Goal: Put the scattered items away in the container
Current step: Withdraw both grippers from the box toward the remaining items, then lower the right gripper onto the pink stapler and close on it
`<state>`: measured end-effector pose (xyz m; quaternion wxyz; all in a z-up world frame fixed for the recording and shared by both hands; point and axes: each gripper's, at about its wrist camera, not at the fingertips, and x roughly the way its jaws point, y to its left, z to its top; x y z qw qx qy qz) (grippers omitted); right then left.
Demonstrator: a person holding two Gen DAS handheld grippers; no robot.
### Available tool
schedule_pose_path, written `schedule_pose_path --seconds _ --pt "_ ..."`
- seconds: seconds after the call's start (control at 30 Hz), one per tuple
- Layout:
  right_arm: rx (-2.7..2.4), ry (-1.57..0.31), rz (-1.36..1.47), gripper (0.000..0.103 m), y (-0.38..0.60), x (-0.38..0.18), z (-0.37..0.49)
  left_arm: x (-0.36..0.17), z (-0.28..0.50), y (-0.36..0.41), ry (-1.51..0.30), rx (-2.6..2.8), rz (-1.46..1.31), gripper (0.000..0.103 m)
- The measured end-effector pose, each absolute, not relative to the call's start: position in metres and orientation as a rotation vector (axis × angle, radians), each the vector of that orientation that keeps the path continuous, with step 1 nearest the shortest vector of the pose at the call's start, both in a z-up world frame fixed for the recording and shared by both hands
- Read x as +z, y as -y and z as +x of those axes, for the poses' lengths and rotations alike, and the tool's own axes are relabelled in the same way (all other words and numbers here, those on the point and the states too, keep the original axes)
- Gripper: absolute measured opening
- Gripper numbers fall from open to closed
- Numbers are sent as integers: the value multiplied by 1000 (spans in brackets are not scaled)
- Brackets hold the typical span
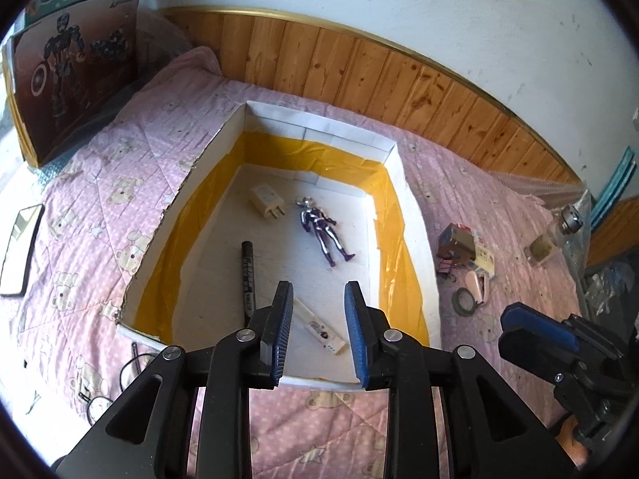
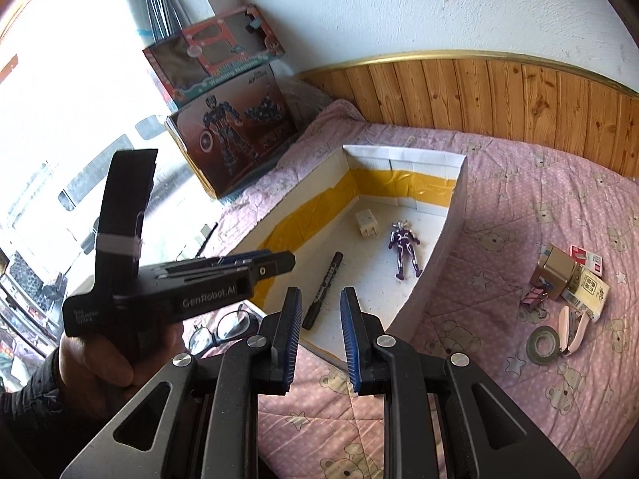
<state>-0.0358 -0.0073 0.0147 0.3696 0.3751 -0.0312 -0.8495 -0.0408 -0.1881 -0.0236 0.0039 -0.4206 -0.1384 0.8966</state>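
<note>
A white cardboard box point(image 1: 319, 127) point(image 2: 403, 155), lined with yellow tape, lies on the pink bedspread. Inside it are a white charger point(image 1: 265, 201) point(image 2: 365, 223), a purple toy figure point(image 1: 323, 235) point(image 2: 404, 247), a black marker point(image 1: 247, 275) point(image 2: 323, 291) and a white stick-shaped item point(image 1: 319, 329). My left gripper point(image 1: 318, 285) point(image 2: 279, 261) hovers open over the box's near end, above the white item, gripping nothing. My right gripper point(image 2: 321, 291) point(image 1: 511, 319) is to the right of it, shut down to a narrow slit and empty.
Loose on the bedspread right of the box lie a small brown carton point(image 2: 553, 271), a tape roll point(image 2: 543, 345), a pink stapler point(image 2: 573, 329) and a pink clip point(image 2: 533, 301). Glasses point(image 2: 223, 327) lie left of the box. Toy boxes point(image 2: 235, 135) stand at the far left, and a bottle point(image 1: 555, 235) at the right.
</note>
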Motion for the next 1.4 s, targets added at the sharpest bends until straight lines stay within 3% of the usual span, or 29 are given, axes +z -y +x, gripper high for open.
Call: schedule_pose_path --seconds 0.63,1.1,1.17,1.23,1.4 --pt "-2276 364 879 28 -107 10 -20 13 -16 99 381 2670 -1182 33" --pt "-2372 507 1070 28 -172 -52 -51 -21 -63 20 303 2508 -1299 41" --pt "-2394 508 1104 31 -177 -60 -60 -30 -72 12 303 2487 -1325 43" --pt "-2427 509 1150 39 -184 -68 -71 -40 -82 5 312 2469 -1359 44" --pt "-2465 574 1248 41 -203 -93 -109 -68 -103 -10 348 2430 -1439 44"
